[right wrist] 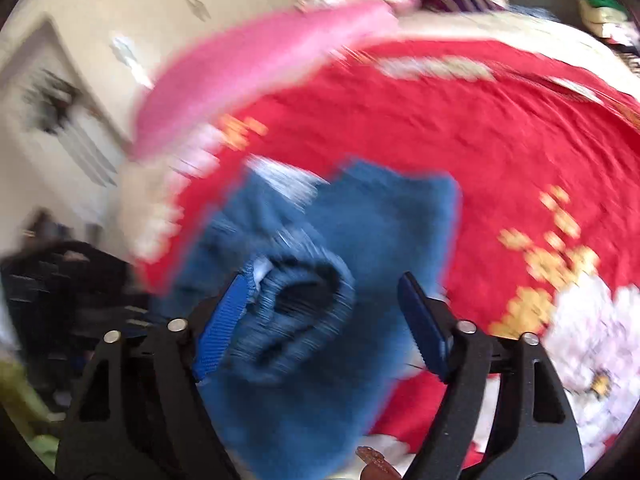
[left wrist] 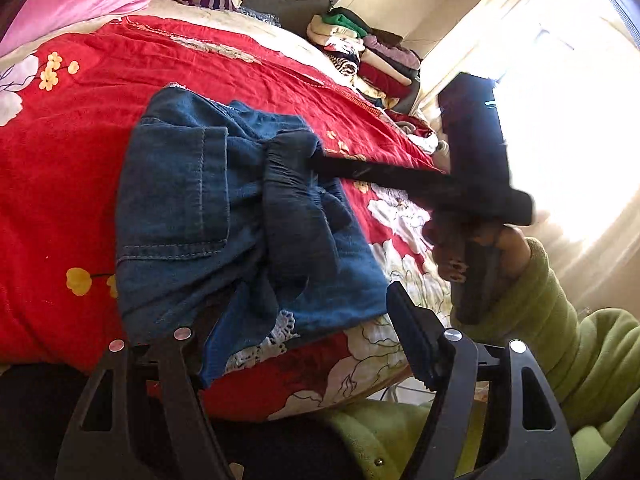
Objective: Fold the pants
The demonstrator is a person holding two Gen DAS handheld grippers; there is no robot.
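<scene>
Blue denim pants (left wrist: pixel 224 216) bunched and partly folded on the red flowered bedspread (left wrist: pixel 72 168), close to the bed's near edge, one lace-trimmed hem hanging over that edge. Left gripper (left wrist: pixel 304 336) spread wide at the near edge, its left finger hidden under the denim, its right finger clear of the cloth, pads not pressing. Right gripper (right wrist: pixel 324 320) also spread, the gathered waistband lying loose between its blue pads (right wrist: pixel 218 328), view heavily blurred. Pile of folded clothes (left wrist: pixel 360 52) at the far corner; pink pillow (left wrist: pixel 76 0) by the far edge.
</scene>
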